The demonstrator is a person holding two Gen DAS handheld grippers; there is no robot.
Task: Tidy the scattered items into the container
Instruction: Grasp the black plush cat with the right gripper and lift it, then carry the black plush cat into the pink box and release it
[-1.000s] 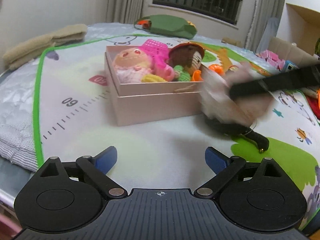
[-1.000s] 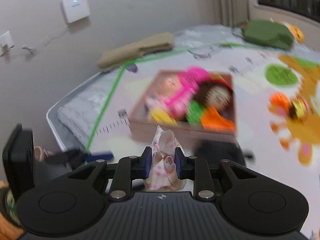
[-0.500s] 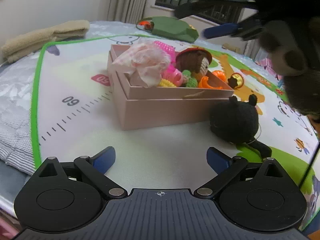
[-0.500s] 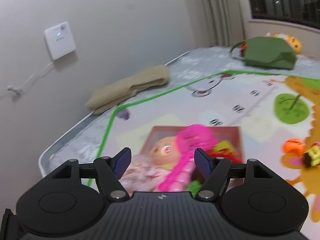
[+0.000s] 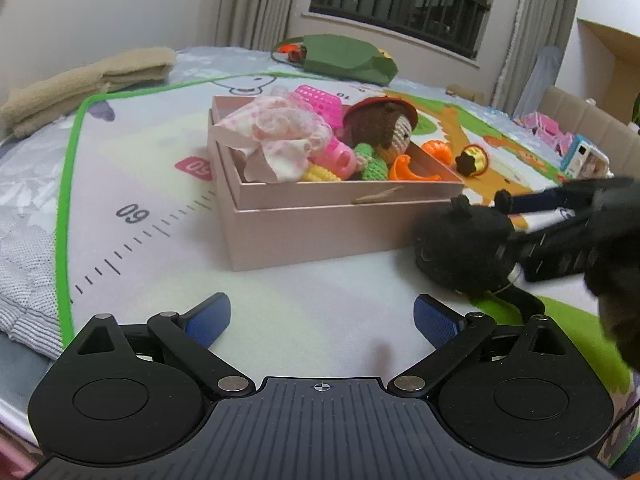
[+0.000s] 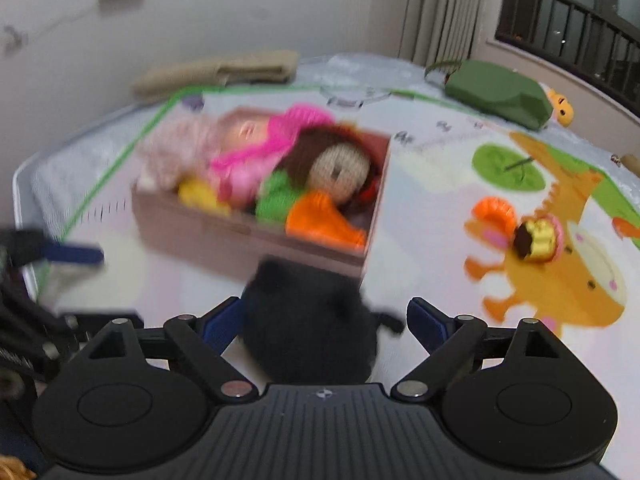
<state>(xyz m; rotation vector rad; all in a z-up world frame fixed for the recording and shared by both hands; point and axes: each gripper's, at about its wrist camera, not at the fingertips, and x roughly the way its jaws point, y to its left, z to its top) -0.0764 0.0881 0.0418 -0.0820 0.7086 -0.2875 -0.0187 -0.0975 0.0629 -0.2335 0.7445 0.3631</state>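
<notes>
A pink box [image 5: 320, 228] on the play mat holds several toys, with a pink-and-white cloth [image 5: 280, 136] draped over its left end beside a brown crocheted doll [image 5: 384, 128]. A black plush toy [image 5: 460, 248] lies on the mat against the box's right corner. My right gripper [image 6: 324, 318] is down around the plush [image 6: 308, 328]. Its jaws are opening, and the right pad stands apart from the plush. My left gripper [image 5: 322, 312] hovers open over bare mat in front of the box [image 6: 224, 240], holding nothing.
An orange toy [image 5: 438, 150] and a black-and-gold toy [image 5: 474, 160] lie on the mat right of the box. A green bag [image 5: 344, 56] sits at the back and a folded beige towel [image 5: 88, 80] at the far left. The mat's edge drops off at the left.
The right gripper, shut on the pink-and-white cloth a second ago, let it go into the box. It then came down with open jaws around the black plush. The left gripper stayed put.
</notes>
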